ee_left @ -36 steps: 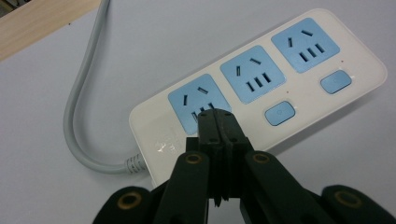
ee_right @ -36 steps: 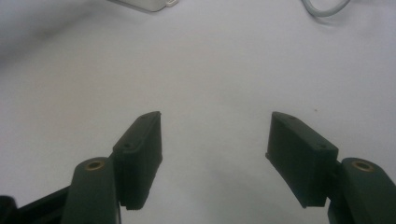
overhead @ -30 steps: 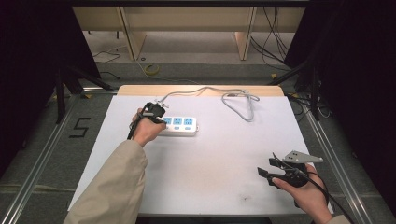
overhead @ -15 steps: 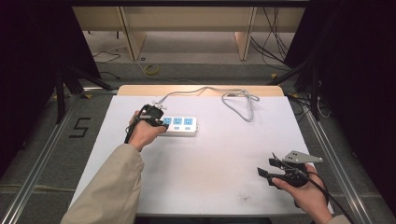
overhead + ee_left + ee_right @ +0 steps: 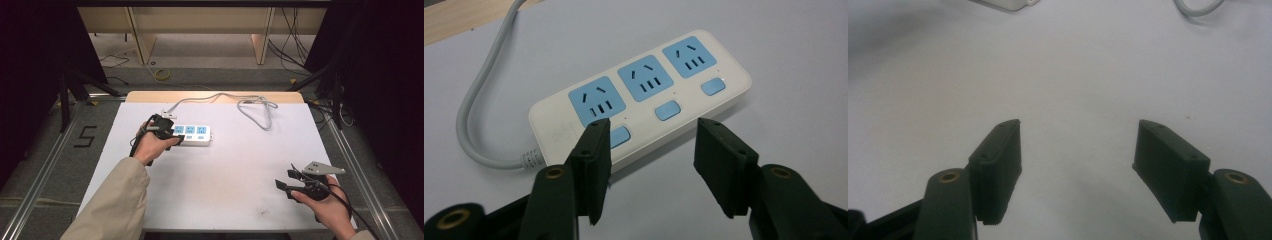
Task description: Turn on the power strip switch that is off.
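A white power strip point(image 5: 192, 135) with three blue sockets and blue switches lies on the white table, left of centre. In the left gripper view the power strip point(image 5: 644, 95) sits just beyond my jaws, its grey cable point(image 5: 479, 105) curling off to the left. My left gripper point(image 5: 649, 145) is open, its jaws hovering over the strip's near edge, one jaw in front of the first switch. In the high view the left gripper point(image 5: 172, 136) is at the strip's left end. My right gripper point(image 5: 285, 181) rests open near the front right corner, nothing between its jaws point(image 5: 1078, 150).
The strip's grey cable point(image 5: 255, 107) runs to the table's far edge and loops at the back right. A wooden strip point(image 5: 215, 96) borders the far side. Metal rails point(image 5: 45, 165) flank the table, and cables lie on the floor beyond.
My left gripper has shifted slightly right and closer along the power strip's left end. The right gripper has stayed put.
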Action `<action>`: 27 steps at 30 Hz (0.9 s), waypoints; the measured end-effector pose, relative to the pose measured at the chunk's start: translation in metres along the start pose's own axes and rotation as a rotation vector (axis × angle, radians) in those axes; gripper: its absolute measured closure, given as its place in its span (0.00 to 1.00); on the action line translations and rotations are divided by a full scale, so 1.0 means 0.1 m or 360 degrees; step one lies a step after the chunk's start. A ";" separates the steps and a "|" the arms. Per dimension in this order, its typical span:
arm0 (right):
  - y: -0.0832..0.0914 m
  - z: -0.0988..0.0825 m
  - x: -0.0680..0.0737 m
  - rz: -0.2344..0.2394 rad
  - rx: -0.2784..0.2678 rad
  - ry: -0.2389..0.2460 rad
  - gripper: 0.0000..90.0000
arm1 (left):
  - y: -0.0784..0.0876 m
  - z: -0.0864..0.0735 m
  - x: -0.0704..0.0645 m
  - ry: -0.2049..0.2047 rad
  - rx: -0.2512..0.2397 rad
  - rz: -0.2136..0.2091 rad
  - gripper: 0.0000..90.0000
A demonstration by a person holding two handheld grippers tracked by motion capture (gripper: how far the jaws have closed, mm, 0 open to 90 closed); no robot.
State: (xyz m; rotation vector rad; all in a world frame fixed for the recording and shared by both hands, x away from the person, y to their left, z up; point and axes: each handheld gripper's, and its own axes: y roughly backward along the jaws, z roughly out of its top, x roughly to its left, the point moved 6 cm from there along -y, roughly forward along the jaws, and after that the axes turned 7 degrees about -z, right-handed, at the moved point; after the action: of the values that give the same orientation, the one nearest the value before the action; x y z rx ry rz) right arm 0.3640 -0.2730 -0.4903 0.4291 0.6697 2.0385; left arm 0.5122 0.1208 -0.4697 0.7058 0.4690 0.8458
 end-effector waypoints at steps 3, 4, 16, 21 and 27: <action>0.00 0.00 -0.01 -0.0005 0.0001 0.0000 0.40 | 0.01 -0.01 -0.04 -0.0025 0.0011 -0.0030 0.47; 0.00 0.00 -0.01 -0.0008 -0.0002 -0.0001 0.40 | 0.01 -0.01 -0.05 -0.0045 0.0014 -0.0034 0.46; 0.00 0.00 -0.01 -0.0009 0.0008 0.0000 0.40 | 0.07 -0.05 -0.18 -0.0139 -0.0047 -0.0111 0.41; 0.00 0.00 0.00 -0.0007 0.0009 -0.0004 0.40 | 0.10 -0.09 -0.26 -0.0186 -0.0068 -0.0139 0.34; -0.01 0.00 0.00 -0.0004 0.0010 -0.0005 0.40 | 0.12 -0.12 -0.39 -0.0198 -0.0103 -0.0184 0.31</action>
State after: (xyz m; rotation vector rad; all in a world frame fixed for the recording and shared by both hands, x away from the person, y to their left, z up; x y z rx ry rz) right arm 0.3645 -0.2725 -0.4910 0.4352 0.6747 2.0333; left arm 0.4759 0.0997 -0.4659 0.6616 0.3654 0.7012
